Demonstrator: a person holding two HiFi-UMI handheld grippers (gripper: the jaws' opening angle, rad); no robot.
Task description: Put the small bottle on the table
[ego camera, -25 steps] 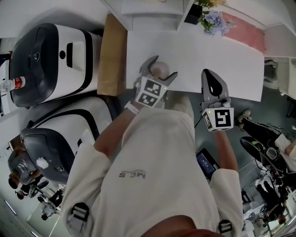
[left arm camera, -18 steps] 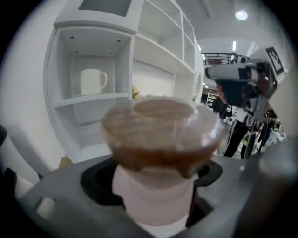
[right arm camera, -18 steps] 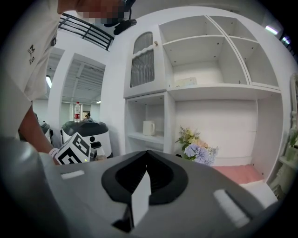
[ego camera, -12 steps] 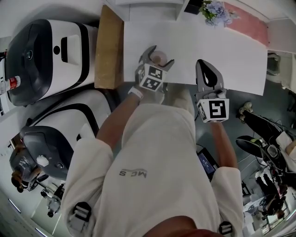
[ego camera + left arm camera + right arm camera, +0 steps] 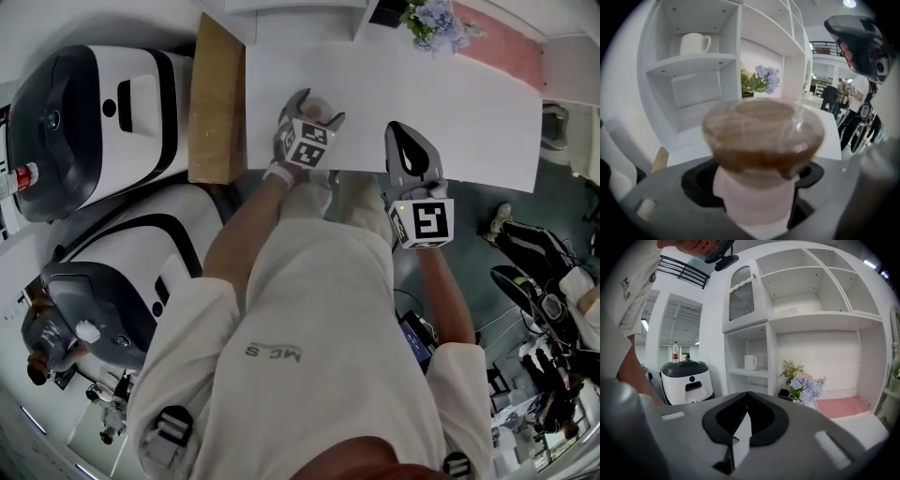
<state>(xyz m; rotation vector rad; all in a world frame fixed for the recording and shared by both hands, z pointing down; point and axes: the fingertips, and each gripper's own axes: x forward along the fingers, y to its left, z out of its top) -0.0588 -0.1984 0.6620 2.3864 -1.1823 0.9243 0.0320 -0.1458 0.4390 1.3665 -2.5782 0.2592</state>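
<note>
Small bottle (image 5: 761,140): clear, rounded body holding brown liquid, with a pale pink cap. It was clamped between the jaws of the left gripper (image 5: 319,106), cap end towards the gripper's base and body pointing outward. It stood over the white table (image 5: 450,103), near the near edge and towards the left corner. Contact with the surface could not be confirmed.

Looks like a staged home corner set up inside a robotics lab or open-plan office, tbh. There's a white shelf unit (image 5: 787,333) holding a lone mug (image 5: 750,362), some flowers (image 5: 804,383) and a pink mat (image 5: 839,406), all behind a plain white desk (image 5: 450,103). Right beside that sit bulky white-and-black machines (image 5: 94,122) and a cardboard box (image 5: 214,103). Cables and gear (image 5: 539,366) litter the floor, and people (image 5: 851,93) are standing around further back.
</note>
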